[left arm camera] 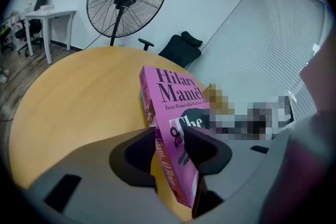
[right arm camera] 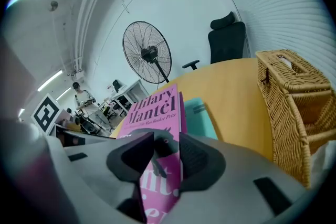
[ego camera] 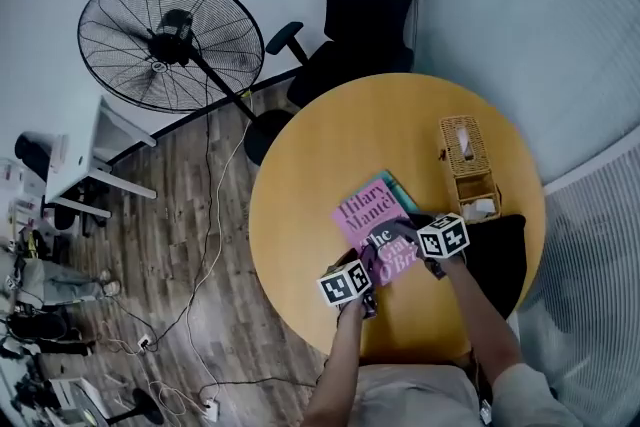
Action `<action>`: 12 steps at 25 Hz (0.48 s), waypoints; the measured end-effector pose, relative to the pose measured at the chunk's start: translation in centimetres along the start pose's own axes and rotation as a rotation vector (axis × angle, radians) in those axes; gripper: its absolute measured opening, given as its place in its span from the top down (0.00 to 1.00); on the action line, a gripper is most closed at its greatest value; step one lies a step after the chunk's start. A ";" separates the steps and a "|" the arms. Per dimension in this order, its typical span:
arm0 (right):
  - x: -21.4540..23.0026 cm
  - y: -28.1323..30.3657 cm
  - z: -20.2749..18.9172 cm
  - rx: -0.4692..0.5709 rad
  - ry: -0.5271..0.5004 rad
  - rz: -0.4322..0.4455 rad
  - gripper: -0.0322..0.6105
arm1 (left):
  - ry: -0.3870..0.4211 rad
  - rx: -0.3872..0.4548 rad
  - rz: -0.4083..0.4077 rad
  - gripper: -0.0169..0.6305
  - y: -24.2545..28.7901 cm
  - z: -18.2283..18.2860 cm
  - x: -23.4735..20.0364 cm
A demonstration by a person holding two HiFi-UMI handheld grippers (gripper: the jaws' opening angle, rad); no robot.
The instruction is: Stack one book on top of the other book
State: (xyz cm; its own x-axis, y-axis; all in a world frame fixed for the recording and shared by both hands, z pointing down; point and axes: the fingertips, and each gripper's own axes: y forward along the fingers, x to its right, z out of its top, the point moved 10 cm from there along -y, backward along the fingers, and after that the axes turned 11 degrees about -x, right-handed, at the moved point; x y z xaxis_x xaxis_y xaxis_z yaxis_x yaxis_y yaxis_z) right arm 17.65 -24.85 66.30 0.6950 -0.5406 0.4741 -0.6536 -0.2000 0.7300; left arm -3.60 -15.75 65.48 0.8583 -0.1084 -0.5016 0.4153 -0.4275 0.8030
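The left gripper [ego camera: 366, 267] is positioned at the near-left corner of the pink book [ego camera: 375, 227]. In the left gripper view its fingers [left arm camera: 207, 147] are closed on that book about midway through their travel, one on the front cover and one behind the spine edge. The book is held tilted, with its lower edge raised off the bench [ego camera: 320, 155].

The pink book lies with its long axis running from the person toward the far left of the bench, title end farthest away. It is held at both near corners, so neither hand is nearer to it than the other.

The teal book [ego camera: 397, 185] lies flat on the bench just beyond and to the right of the pink book. Only a strip of it is seen past the pink book's far-right edge, and its long axis appears roughly parallel. From the head view it cannot be told whether the two books are touching or only overlapping.

The right gripper [ego camera: 418, 237] is set at the near-right edge of the pink book. Its fingers [right arm camera: 131, 157] are also closed on the cover and back at a middling opening.

The coming move is judged to depend on one relation: the teal book lies ahead of both grippers and slightly right. The pink book should therefore be carried forward along its own long axis and lowered square. The wicker box [ego camera: 466, 155] stands farther right, apart from both books.
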 end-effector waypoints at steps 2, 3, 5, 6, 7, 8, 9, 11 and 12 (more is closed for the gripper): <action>0.7 0.2 0.5 -0.014 -0.014 -0.007 0.71 | -0.001 -0.011 -0.005 0.68 0.9 0.3 0.0; 1.0 0.4 0.7 -0.021 -0.021 -0.011 0.71 | -0.003 -0.015 -0.012 0.68 1.3 0.4 0.0; 1.9 0.7 1.2 -0.033 -0.031 -0.013 0.71 | -0.003 -0.016 -0.025 0.68 2.1 0.8 0.0; 2.4 0.7 1.4 -0.037 -0.032 -0.013 0.71 | -0.004 -0.017 -0.029 0.68 2.6 1.0 0.2; 2.8 0.6 1.5 -0.042 -0.031 -0.013 0.71 | -0.006 -0.018 -0.032 0.68 2.9 1.1 0.5; 3.2 0.5 1.6 -0.046 -0.029 -0.015 0.71 | -0.007 -0.021 -0.034 0.68 3.3 1.2 0.7; 3.5 0.5 1.6 -0.051 -0.027 -0.017 0.71 | -0.008 -0.025 -0.035 0.68 3.5 1.3 0.9; 4.0 0.8 1.7 -0.060 -0.024 -0.018 0.71 | -0.006 -0.036 -0.037 0.68 3.8 1.3 0.9; 4.2 0.9 1.8 -0.065 -0.023 -0.016 0.71 | -0.003 -0.039 -0.036 0.68 3.9 1.3 1.0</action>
State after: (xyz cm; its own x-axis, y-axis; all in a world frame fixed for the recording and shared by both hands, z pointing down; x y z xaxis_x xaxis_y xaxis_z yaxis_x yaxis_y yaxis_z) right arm 19.42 -28.73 68.09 0.6975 -0.5564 0.4515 -0.6214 -0.1558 0.7679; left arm -1.53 -18.74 67.72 0.8415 -0.0962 -0.5316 0.4578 -0.3955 0.7962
